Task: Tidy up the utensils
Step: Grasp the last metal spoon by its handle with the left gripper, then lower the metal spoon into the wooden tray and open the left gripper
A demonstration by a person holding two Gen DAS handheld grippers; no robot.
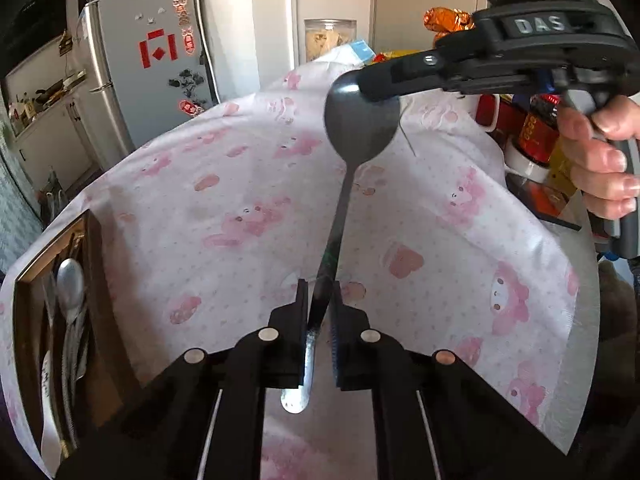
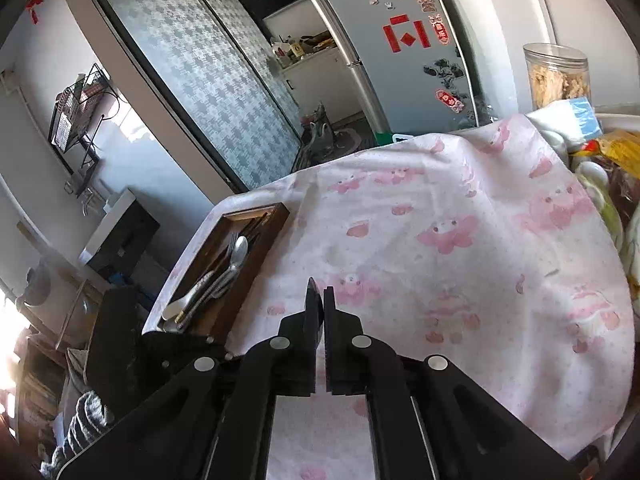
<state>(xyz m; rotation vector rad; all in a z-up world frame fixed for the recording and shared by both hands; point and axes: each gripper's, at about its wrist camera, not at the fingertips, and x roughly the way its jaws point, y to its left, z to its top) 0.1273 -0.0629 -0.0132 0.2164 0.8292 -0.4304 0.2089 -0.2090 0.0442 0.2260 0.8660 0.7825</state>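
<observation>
One pink-printed cloth [image 2: 460, 248] covers the table (fridge [image 2: 404, 52] behind); left fingers [image 1: 320, 300] clamp a spoon [image 1: 362, 120], right fingers [image 2: 319, 300] together.

This is a lived-in home, at a dining spot beside the kitchen. Ahead of the hand-held gripper [image 2: 322, 300] the worktop wears a pink cartoon-print cloth [image 2: 460, 248]. Beyond its far edge stands a silver fridge [image 2: 404, 76] stuck with red paper decorations and magnets. To the left of the fridge a doorway shows kitchen cabinets with cluttered tops [image 2: 308, 50]. Further left run patterned frosted sliding doors [image 2: 208, 80]. On the worktop's left edge sits a wooden cutlery tray [image 2: 276, 216]. To the far right stand a clear food jar [image 2: 558, 74] and snack packets [image 2: 622, 152].
</observation>
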